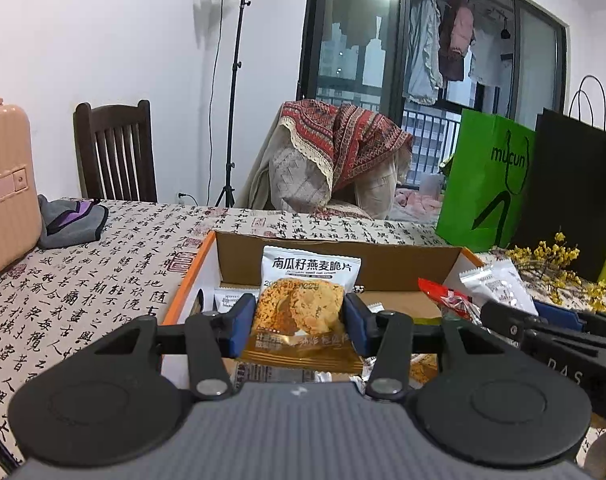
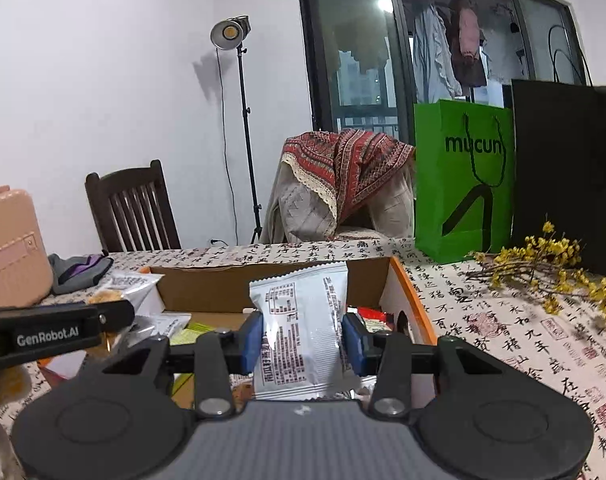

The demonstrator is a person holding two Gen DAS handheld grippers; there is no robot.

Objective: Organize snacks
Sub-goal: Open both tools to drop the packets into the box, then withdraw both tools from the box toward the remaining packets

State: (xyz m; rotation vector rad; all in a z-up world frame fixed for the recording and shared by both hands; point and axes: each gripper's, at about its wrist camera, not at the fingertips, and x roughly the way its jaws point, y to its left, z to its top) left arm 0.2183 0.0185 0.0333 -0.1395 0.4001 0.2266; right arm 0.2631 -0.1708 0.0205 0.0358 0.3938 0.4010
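My left gripper point(image 1: 299, 318) is shut on an oat crisp packet point(image 1: 303, 304), white on top with a cookie picture, held upright over an open cardboard box point(image 1: 383, 258) with orange edges. My right gripper point(image 2: 303, 340) is shut on a second white snack packet point(image 2: 303, 328), its printed back facing me, held over the same box point(image 2: 263, 284). The right gripper also shows in the left wrist view point(image 1: 543, 324), with its packet point(image 1: 499, 284). The left gripper shows at the left of the right wrist view point(image 2: 63, 328). More packets lie in the box, among them a red one point(image 1: 447, 298).
The box stands on a table with a calligraphy cloth point(image 1: 83, 280). A pink case point(image 1: 7, 192) and a grey cloth point(image 1: 71, 220) are at the left. A green bag point(image 2: 463, 180), a black bag point(image 2: 567, 176) and yellow flower sprigs point(image 2: 551, 264) are at the right. A chair point(image 1: 115, 152) stands behind.
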